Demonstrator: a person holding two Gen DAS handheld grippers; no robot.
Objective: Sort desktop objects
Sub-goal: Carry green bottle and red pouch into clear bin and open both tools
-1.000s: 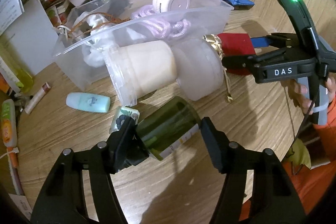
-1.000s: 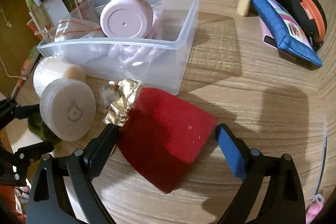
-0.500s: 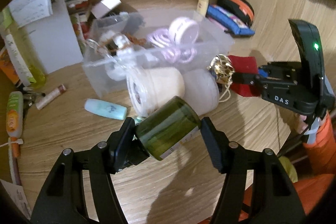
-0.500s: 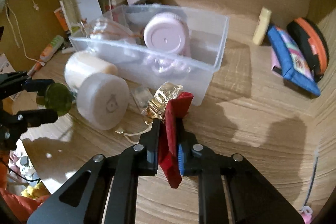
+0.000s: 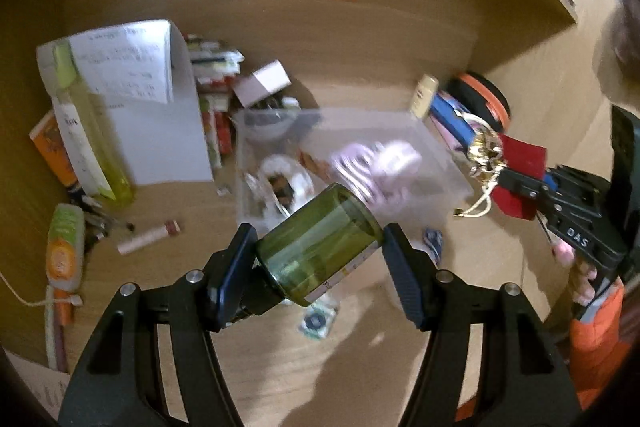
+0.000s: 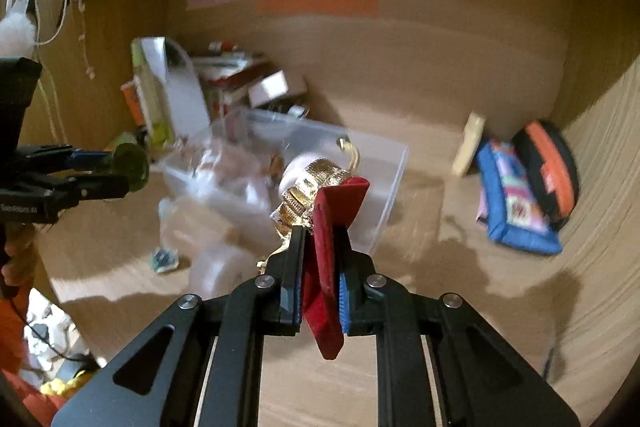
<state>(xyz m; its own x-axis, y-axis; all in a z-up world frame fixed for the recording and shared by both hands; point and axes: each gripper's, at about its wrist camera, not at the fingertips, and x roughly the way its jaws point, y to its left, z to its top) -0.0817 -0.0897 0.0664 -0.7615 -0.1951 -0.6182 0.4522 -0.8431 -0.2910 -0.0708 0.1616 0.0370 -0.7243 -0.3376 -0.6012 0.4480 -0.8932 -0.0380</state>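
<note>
My left gripper (image 5: 320,251) is shut on a dark green glass bottle (image 5: 320,243) and holds it lying sideways, high above the desk; it also shows in the right wrist view (image 6: 130,165). My right gripper (image 6: 320,255) is shut on a red velvet pouch (image 6: 330,227) with a gold trim and cord, lifted above the desk; the pouch also shows in the left wrist view (image 5: 520,163). A clear plastic bin (image 5: 436,155) with a lilac cord, a pink round jar and white items stands below both.
A white folder (image 5: 160,131), a yellow-green bottle (image 5: 92,147), books and small boxes stand at the back left. A blue pouch (image 6: 516,199), an orange-black case (image 6: 552,171) and a cream tube (image 6: 470,143) lie at the right. White jars (image 6: 216,263) lie before the bin.
Both grippers have risen well above the desk, the left with the green bottle, the right with the red pouch. The right gripper closed on the pouch a second ago.
</note>
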